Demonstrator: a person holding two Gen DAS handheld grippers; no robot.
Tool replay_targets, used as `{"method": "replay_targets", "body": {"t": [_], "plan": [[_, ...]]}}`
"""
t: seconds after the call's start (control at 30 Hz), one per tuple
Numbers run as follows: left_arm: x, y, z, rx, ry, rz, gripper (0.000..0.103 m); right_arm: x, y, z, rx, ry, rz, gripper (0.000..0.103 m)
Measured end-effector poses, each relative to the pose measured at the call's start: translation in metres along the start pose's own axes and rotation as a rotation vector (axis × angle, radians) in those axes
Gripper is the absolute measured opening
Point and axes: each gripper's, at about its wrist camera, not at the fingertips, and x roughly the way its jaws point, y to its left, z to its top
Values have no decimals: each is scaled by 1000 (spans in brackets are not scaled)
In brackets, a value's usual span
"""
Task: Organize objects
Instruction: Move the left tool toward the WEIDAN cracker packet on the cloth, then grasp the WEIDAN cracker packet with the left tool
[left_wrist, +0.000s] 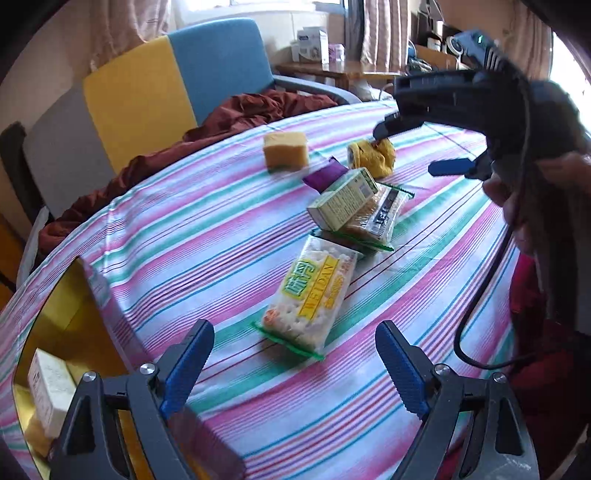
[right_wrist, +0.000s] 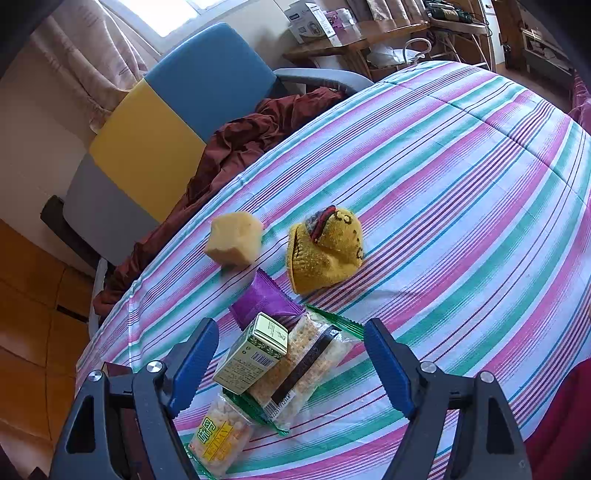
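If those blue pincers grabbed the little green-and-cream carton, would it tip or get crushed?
The green-and-cream carton probably tips easily: it lies tilted, propped on the cracker packet rather than flat on the striped tablecloth. Its straight edges suggest thin cardboard, stiff but likely crushable under a hard squeeze. It looks light for its size, though its contents can't be seen.

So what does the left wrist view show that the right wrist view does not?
Only the left wrist view shows the right tool above the table, open, and a yellow bin holding a white box.
Only the right wrist view shows the red and black patch on the yellow hat.
Both show the sponge, green box, purple packet and cracker packs on the striped cloth.
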Motion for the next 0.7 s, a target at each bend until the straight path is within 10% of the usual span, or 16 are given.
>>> {"method": "replay_targets", "body": {"t": [0.33, 0.53, 0.7], "plan": [[71, -13, 23, 48, 83, 29, 90, 1, -14, 9, 70, 1, 34, 83], [70, -15, 17, -23, 27, -44, 51, 5, -14, 9, 65, 14, 28, 83], [56, -17, -4, -60, -7, -69, 49, 8, -11, 8, 41, 23, 14, 83]]}}
